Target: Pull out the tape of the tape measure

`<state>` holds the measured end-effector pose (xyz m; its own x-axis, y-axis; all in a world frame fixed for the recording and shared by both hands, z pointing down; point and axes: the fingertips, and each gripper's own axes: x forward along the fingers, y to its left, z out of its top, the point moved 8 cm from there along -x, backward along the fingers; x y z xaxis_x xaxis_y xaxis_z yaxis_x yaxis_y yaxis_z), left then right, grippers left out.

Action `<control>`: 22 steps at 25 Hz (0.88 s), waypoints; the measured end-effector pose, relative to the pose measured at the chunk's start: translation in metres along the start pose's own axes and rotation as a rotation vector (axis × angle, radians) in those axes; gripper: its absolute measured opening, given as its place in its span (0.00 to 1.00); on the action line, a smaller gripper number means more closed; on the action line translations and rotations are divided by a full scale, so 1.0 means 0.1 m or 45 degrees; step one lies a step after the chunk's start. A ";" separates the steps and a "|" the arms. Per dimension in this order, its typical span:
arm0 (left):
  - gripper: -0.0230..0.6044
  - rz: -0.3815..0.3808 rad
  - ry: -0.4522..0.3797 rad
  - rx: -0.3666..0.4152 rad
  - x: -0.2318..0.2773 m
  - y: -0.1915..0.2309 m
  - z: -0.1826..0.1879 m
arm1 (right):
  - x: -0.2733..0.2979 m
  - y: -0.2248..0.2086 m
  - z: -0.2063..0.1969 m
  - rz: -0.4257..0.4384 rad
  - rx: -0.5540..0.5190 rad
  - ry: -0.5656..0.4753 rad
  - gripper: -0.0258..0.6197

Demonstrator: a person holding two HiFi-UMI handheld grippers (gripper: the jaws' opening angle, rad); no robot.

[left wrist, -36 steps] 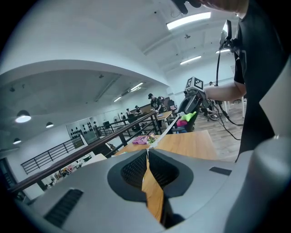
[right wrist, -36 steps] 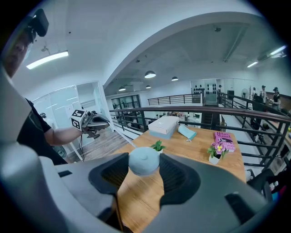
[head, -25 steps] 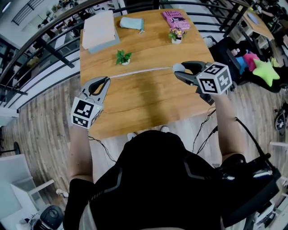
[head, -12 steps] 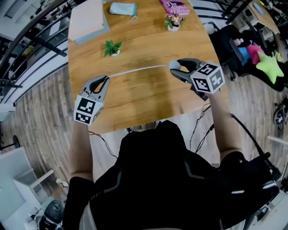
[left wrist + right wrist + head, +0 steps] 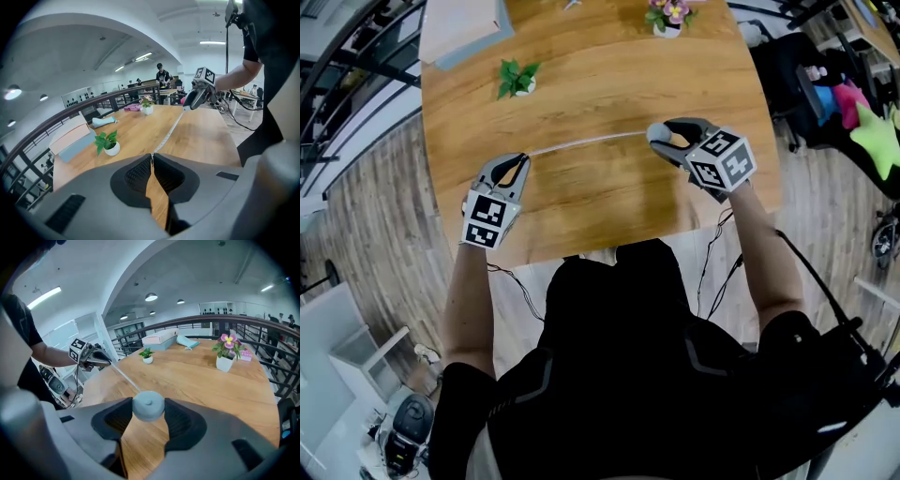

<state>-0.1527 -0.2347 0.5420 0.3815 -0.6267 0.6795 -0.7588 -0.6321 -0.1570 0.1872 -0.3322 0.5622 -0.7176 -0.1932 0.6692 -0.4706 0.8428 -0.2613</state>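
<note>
Only the left gripper view showed the left gripper [image 5: 152,158] with its jaws pinched together on the end of the tape [image 5: 168,133]. Only the right gripper view showed the right gripper [image 5: 148,409] with its jaws wide, clamped on the round grey tape measure [image 5: 148,404]. In the head view, one tape ran taut between the two grippers across the wooden surface [image 5: 609,202]. Two potted plants stood beyond it, a green plant [image 5: 516,77] and a flowering plant [image 5: 667,11], both well apart from the tape.
</note>
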 end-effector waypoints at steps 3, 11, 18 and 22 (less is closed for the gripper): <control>0.10 -0.008 0.048 -0.013 0.16 -0.05 -0.13 | 0.18 -0.08 -0.15 0.002 0.006 0.047 0.39; 0.10 -0.039 0.160 -0.083 0.50 -0.06 -0.39 | 0.50 -0.22 -0.38 -0.001 0.043 0.113 0.39; 0.11 -0.072 0.243 -0.145 0.67 -0.02 -0.63 | 0.70 -0.25 -0.46 0.007 0.089 0.125 0.39; 0.11 -0.084 0.273 -0.187 0.71 -0.02 -0.69 | 0.78 -0.22 -0.53 0.015 0.077 0.159 0.39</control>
<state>-0.1609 -0.2460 0.6399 0.3242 -0.4654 0.8236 -0.8102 -0.5860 -0.0122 0.1689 -0.3393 0.6565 -0.6552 -0.1161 0.7464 -0.4956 0.8118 -0.3088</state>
